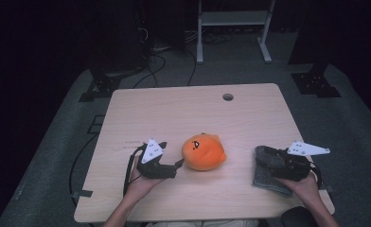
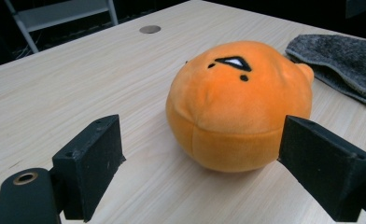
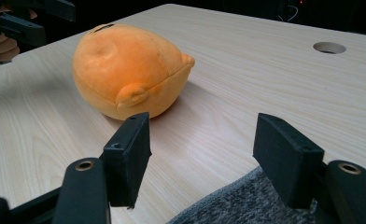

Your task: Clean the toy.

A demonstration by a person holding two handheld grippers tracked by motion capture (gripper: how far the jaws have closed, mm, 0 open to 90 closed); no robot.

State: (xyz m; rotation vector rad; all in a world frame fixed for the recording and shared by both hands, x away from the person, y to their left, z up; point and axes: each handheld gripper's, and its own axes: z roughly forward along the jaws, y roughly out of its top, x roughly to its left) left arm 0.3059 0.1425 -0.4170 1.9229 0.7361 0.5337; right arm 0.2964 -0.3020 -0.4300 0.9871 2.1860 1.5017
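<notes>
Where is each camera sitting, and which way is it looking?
High view: above the person's side, looking forward and down on the table; both forearms and hands, the left hand-held gripper and the right hand-held gripper show.
Left gripper view: rides the left hand-held gripper, facing the orange plush toy and grey cloth; its open black jaws show.
Right gripper view: rides the right hand-held gripper over the cloth, facing the toy; its open jaws show.
All three views share the toy, the cloth and the table.
</notes>
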